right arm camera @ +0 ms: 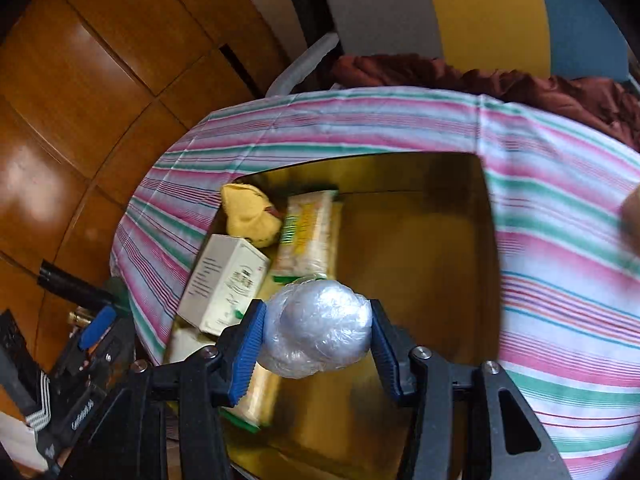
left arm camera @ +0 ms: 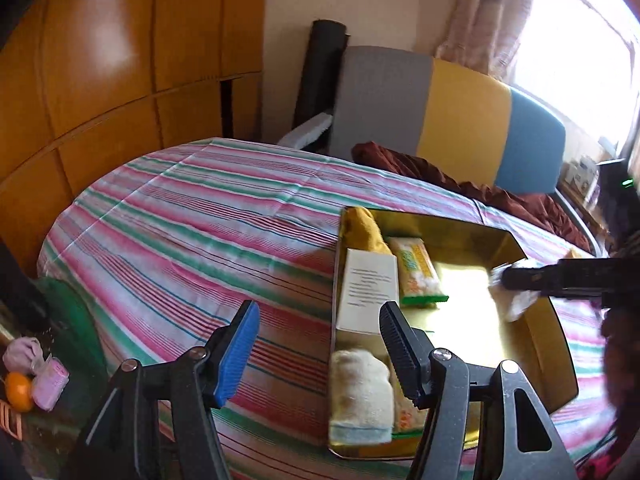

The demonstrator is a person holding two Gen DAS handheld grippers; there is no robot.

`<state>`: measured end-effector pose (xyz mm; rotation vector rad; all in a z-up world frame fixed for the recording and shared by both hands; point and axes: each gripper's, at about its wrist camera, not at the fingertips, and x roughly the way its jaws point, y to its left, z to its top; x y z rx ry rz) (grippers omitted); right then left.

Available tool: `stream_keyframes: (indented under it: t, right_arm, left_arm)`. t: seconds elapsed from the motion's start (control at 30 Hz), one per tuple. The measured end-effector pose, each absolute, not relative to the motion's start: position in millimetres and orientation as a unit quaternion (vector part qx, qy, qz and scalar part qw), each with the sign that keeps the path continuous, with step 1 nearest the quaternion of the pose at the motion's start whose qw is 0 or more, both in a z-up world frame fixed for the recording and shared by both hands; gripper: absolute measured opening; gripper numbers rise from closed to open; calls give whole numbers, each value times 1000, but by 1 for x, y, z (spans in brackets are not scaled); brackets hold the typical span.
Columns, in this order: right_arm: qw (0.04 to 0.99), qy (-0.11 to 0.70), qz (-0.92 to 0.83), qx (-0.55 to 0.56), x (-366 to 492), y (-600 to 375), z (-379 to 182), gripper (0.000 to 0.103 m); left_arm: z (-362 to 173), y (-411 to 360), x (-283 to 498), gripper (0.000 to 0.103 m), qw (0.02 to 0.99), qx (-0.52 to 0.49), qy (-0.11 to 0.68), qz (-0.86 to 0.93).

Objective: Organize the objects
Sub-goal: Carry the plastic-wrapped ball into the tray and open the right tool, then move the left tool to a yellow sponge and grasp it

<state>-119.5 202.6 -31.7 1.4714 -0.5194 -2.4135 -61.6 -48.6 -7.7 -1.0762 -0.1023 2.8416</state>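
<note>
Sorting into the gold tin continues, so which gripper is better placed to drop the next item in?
Right. The right gripper already clamps the plastic-wrapped ball above the gold tin; the left gripper is open and holds nothing.

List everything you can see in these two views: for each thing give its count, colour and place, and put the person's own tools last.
tin tray: one, gold, on the striped cloth
striped cloth: one, pink, green and white, covering the table
yellow cloth: one, far left corner of the tray
white box: one, along the tray's left side
snack packet: one, yellow and green, in the tray beside the box
rolled towel: one, cream, near left corner of the tray
chair: one, grey, yellow and blue back, behind the table
orange: one, low at the left
left tool: one, black with blue pads, open, empty
right tool: one, gripping a plastic-wrapped ball above the tray
</note>
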Motion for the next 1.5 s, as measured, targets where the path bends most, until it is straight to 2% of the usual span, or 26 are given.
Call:
stream_keyframes:
  t: [0.17, 0.3, 0.57, 0.83, 1.27, 1.5]
  right_arm:
    - [158, -240, -801, 525, -143, 178, -62, 55]
    - [162, -262, -795, 523, -144, 174, -70, 71]
    - [149, -231, -821, 500, -112, 206, -50, 71]
    - [95, -197, -855, 470, -66, 268, -29, 71]
    - [-55, -206, -871, 443, -8, 416, -19, 71]
    - [-151, -238, -873, 397, 22, 498, -17, 71]
  left_arm:
    - [-10, -55, -65, 63, 44, -359, -43, 931]
    - [-11, -53, -64, 63, 49, -359, -41, 931]
    - [-15, -39, -59, 63, 58, -361, -24, 930]
    - [-10, -13, -45, 68, 85, -353, 3, 932]
    - [0, 44, -33, 69, 134, -348, 47, 927]
    - [4, 82, -32, 69, 164, -344, 79, 921]
